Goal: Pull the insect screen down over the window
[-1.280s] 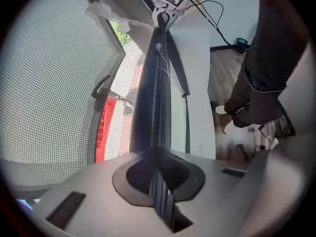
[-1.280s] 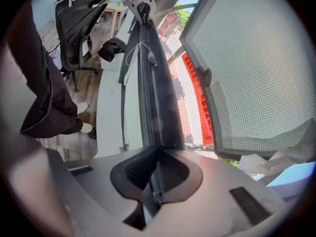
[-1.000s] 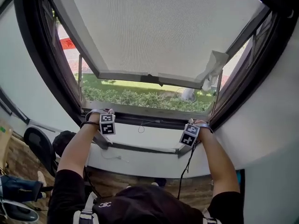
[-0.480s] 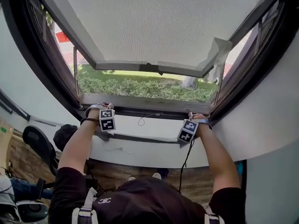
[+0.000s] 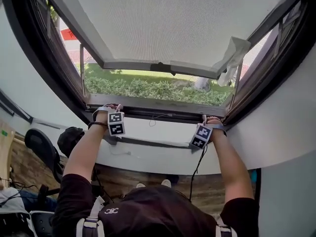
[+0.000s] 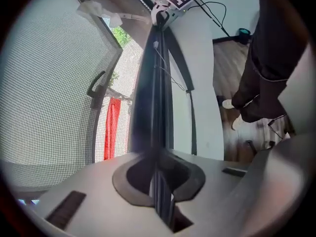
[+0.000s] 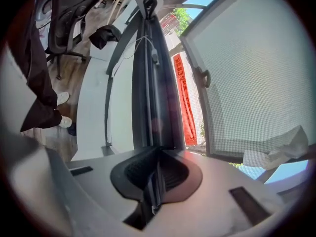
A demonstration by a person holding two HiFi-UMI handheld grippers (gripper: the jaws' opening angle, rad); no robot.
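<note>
Both grippers clenched on the rail, screen above
We pinch the thin dark rail (image 6: 150, 93) with left gripper (image 6: 159, 157) and right gripper (image 7: 158, 149); the insect screen (image 5: 168, 23) hangs above, beyond both. Uneven pulling could slip us off that narrow edge.

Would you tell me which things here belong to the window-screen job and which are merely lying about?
Job in hand:
left gripper and right gripper, both shut on the dark bar at the window's lower edge; mesh panel; window frame.

Lying about:
office chair; white rag at the panel's corner; red banner and hedge outside.
</note>
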